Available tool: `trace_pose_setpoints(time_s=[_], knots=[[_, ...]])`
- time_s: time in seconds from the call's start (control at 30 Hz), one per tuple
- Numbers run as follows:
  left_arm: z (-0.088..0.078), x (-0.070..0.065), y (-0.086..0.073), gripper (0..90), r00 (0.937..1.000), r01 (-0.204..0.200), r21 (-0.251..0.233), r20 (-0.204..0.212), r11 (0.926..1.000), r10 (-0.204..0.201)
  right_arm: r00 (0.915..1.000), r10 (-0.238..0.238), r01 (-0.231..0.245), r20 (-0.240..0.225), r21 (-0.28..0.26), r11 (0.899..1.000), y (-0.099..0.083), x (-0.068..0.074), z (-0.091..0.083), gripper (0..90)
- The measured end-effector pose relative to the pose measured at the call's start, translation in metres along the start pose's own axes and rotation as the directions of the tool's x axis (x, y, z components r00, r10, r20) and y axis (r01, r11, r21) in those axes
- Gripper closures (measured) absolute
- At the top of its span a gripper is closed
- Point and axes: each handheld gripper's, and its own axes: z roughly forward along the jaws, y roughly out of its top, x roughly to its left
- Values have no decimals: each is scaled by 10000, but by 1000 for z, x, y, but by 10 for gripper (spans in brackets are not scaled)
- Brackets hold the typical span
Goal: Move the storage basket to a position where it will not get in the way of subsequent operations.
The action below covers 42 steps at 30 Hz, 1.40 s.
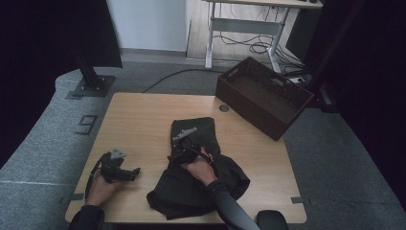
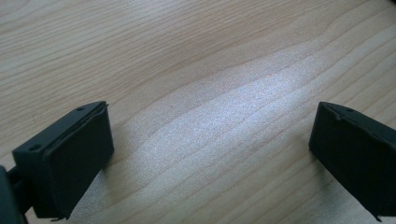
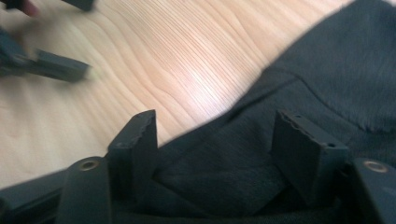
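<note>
- Black, crumpled cloth garment (image 1: 198,184) lay on the light wooden table (image 1: 139,124), toward its near right part, with 1 flat end reaching toward the table's middle.
- Right gripper (image 1: 181,152) sat over the left edge of that garment, held by the person's right hand (image 1: 200,170).
- In the right gripper view its 2 black jaws stood partly apart, with a fold of the dark fabric (image 3: 224,177) lying between them; the pads were not pressing on it. No earlier picture was there to compare.
- Left gripper (image 1: 135,172) rested low at the table's near left, in the left hand (image 1: 100,188), well apart from the garment.
- In the left gripper view its 2 jaws stood wide, with bare wood grain (image 2: 210,116) between them and nothing held.
- Dark brown woven basket (image 1: 239,98) sat at the table's far right corner, overhanging the edge, apart from the garment.
</note>
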Motion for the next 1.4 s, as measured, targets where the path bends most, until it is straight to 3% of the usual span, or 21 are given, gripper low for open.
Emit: trace_pose_setpoints(time_s=[0.23,0.4,0.6,0.73,0.9,1.17,1.4], knots=[[0,0,0,0,10000,12,-1,-2,10000,-12,9989,479,-479,17,118,9988,-16,-12,19,427],[0,0,0,0,10000,37,-4,-23,10000,-37,9992,342,-346,226,189,9992,-20,-12,27,499],[0,-1,0,0,10000,57,-12,-31,10000,-57,9989,295,-295,374,-11,9996,-23,-9,26,730],[0,-1,0,0,10000,56,-10,-31,10000,-56,9978,510,-504,415,-149,9986,-20,-8,20,819],[1,-1,0,0,10000,67,-23,-41,10000,-67,9984,380,-355,428,-570,9977,-11,-9,-3,860],[1,-1,1,0,10000,76,-4,-57,10000,-76,9963,-100,209,855,-1280,9916,6,-10,-59,873],[1,-1,1,0,10000,64,-12,-55,10000,-64,9885,-14,268,1510,-1665,9857,7,-28,-114,874]])
